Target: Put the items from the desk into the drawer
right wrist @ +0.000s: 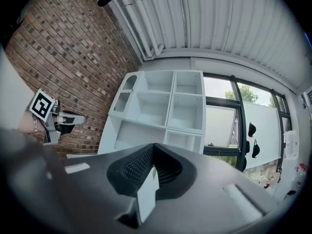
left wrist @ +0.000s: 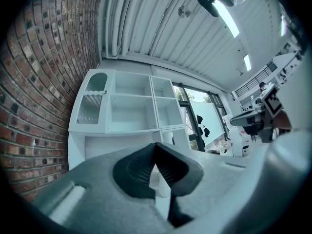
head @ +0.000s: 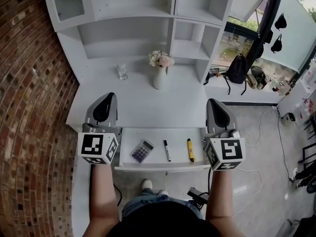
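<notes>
The white desk's drawer point(head: 163, 168) stands open below the desk's front edge. In it lie a purple-keyed calculator point(head: 141, 151), a black marker point(head: 167, 150) and a yellow marker point(head: 190, 150). On the desk top point(head: 138, 107) stand a clear glass point(head: 122, 72) and a white vase of flowers point(head: 160, 77). My left gripper point(head: 107, 98) point(left wrist: 155, 146) hovers over the desk's front left, jaws shut and empty. My right gripper point(head: 214, 102) point(right wrist: 153, 146) is held over the desk's front right, also shut with nothing in it. Both point at the shelving.
White shelving point(head: 148, 14) rises behind the desk. A brick wall point(head: 24, 83) runs along the left. A black backpack point(head: 237, 69) sits on a low ledge at the right, by the window. Cables point(head: 256, 137) lie on the floor to the right.
</notes>
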The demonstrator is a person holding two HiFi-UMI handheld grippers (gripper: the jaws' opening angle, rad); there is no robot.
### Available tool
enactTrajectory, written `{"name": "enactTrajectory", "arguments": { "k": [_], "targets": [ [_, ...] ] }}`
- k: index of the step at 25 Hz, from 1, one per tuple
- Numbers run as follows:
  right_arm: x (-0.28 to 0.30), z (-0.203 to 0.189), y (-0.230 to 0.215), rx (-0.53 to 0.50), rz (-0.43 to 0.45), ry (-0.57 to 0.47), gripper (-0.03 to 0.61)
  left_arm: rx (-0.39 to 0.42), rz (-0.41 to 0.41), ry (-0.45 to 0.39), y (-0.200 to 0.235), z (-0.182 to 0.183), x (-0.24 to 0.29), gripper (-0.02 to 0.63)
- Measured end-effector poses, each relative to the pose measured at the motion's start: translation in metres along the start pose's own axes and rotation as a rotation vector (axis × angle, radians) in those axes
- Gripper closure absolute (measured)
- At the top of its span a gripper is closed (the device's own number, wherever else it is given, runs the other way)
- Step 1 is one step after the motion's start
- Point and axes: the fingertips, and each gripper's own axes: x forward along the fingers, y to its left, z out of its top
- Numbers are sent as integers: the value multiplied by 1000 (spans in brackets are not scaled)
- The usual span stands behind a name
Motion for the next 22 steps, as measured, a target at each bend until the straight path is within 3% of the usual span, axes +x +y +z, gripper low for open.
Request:
{"name": "enactTrajectory", "arguments": {
  "k": [22],
  "targets": [
    [14, -5, -4, -33, 16, 36, 569, -1, -26, -24, -3, 11, 15, 614]
  ]
}}
